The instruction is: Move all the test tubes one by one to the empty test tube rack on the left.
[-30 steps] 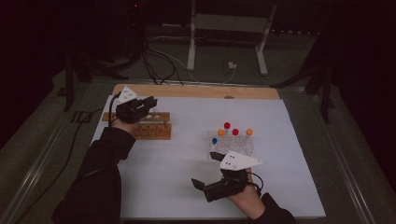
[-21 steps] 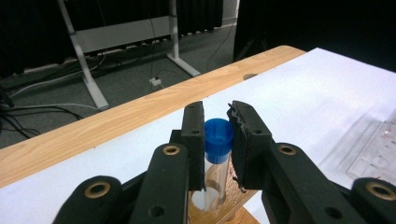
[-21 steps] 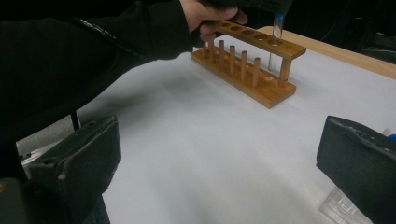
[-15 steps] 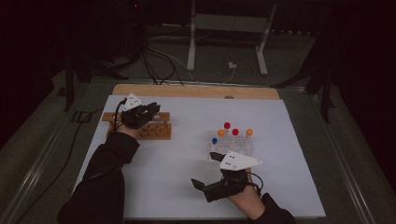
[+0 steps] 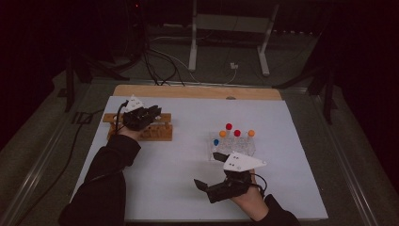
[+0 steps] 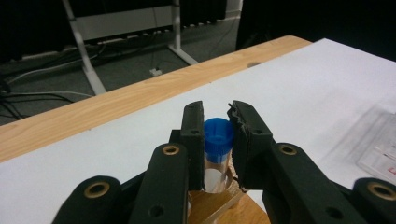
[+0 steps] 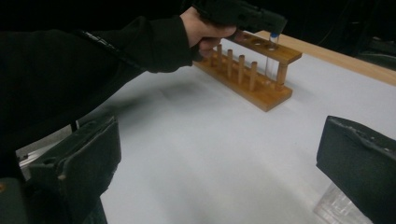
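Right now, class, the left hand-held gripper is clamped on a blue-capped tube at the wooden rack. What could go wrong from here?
1. The left hand-held gripper pinches the blue-capped tube just at its cap; a tilted pull might jam the tube in the wooden rack or drag the rack along.
2. The grip is narrow, so the tube could slip or swing once free.
3. The right hand-held gripper lies open close to the clear rack of coloured-capped tubes; a careless move might knock it.

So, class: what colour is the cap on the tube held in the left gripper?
Blue. The cap shows best in the left gripper view, between the jaws.
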Motion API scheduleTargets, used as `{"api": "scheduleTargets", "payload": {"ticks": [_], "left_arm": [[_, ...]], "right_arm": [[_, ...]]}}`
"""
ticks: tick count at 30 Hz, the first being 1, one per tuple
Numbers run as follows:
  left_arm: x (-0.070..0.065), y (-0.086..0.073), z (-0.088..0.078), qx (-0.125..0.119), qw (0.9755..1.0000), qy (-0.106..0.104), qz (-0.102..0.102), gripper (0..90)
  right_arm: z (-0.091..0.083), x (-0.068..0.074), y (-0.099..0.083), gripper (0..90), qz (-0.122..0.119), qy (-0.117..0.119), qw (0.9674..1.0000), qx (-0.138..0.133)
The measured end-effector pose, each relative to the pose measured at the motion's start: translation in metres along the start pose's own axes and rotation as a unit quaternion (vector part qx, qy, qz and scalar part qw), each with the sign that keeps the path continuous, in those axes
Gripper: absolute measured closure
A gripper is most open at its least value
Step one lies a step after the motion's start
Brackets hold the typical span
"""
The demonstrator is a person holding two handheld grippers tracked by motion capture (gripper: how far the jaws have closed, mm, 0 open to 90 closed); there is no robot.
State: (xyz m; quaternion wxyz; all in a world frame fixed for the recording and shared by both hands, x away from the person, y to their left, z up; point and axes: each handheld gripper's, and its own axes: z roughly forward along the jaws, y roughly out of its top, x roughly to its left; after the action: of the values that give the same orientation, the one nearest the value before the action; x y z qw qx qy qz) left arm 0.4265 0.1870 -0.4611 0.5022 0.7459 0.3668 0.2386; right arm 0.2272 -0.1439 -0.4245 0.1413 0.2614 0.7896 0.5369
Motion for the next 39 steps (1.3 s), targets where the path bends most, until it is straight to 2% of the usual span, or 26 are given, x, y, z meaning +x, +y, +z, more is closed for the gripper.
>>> {"api": "scheduleTargets", "payload": {"ticks": [2, 4, 9, 11, 12, 14, 15, 17, 18, 21, 25, 29, 32, 36, 39], "left_arm": [[-0.001, 0.002, 0.000, 0.005, 1.0000, -0.006, 0.002, 75.6], [-0.002, 0.004, -0.002, 0.005, 1.0000, -0.006, 0.006, 67.5], [-0.006, 0.015, -0.017, -0.019, 0.9998, -0.010, 0.006, 49.7], [-0.008, 0.020, -0.024, -0.022, 0.9995, -0.023, 0.004, 41.1], [-0.010, 0.022, -0.028, -0.026, 0.9994, -0.022, 0.007, 38.1], [-0.014, 0.026, -0.036, -0.027, 0.9988, -0.041, 0.004, 29.7], [-0.017, 0.027, -0.039, -0.026, 0.9988, -0.041, 0.005, 26.2], [-0.022, 0.030, -0.046, -0.020, 0.9980, -0.060, 0.003, 14.8], [-0.024, 0.030, -0.049, -0.016, 0.9977, -0.065, 0.007, 13.5], [-0.034, 0.031, -0.060, -0.009, 0.9955, -0.094, 0.010, 2.7], [-0.048, 0.027, -0.078, -0.023, 0.9921, -0.122, 0.014, 1.2], [-0.062, 0.019, -0.092, -0.017, 0.9897, -0.139, 0.027, 1.2], [-0.071, 0.011, -0.101, -0.012, 0.9877, -0.152, 0.033, 1.2], [-0.081, -0.001, -0.110, -0.015, 0.9847, -0.171, 0.033, 1.2], [-0.090, -0.010, -0.116, -0.011, 0.9835, -0.177, 0.037, 1.2]], "right_arm": [[-0.002, -0.001, 0.001, 0.0, 0.001, -0.011, 0.9999, -0.007], [-0.004, -0.002, 0.003, 0.0, -0.003, -0.015, 0.9999, -0.006], [-0.016, -0.009, 0.010, 0.0, -0.016, -0.031, 0.9993, -0.015], [-0.020, -0.013, 0.012, 0.0, -0.015, -0.035, 0.9991, -0.018], [-0.022, -0.015, 0.013, 0.0, -0.015, -0.040, 0.9989, -0.021], [-0.024, -0.019, 0.015, 0.0, -0.012, -0.044, 0.9987, -0.023], [-0.025, -0.021, 0.015, 0.0, -0.014, -0.050, 0.9984, -0.025], [-0.026, -0.026, 0.016, 0.0, -0.014, -0.055, 0.9981, -0.023], [-0.026, -0.028, 0.016, 0.0, -0.014, -0.061, 0.9978, -0.022], [-0.025, -0.036, 0.015, 0.0, -0.003, -0.065, 0.9977, -0.017], [-0.022, -0.043, 0.011, 0.0, 0.008, -0.088, 0.9960, -0.010], [-0.017, -0.047, 0.007, 0.0, 0.009, -0.096, 0.9953, -0.001], [-0.013, -0.049, 0.003, 8.4, 0.014, -0.111, 0.9937, 0.002], [-0.008, -0.054, -0.002, 13.6, 0.018, -0.121, 0.9924, 0.017], [-0.005, -0.057, -0.006, 15.7, 0.018, -0.126, 0.9915, 0.028]]}}
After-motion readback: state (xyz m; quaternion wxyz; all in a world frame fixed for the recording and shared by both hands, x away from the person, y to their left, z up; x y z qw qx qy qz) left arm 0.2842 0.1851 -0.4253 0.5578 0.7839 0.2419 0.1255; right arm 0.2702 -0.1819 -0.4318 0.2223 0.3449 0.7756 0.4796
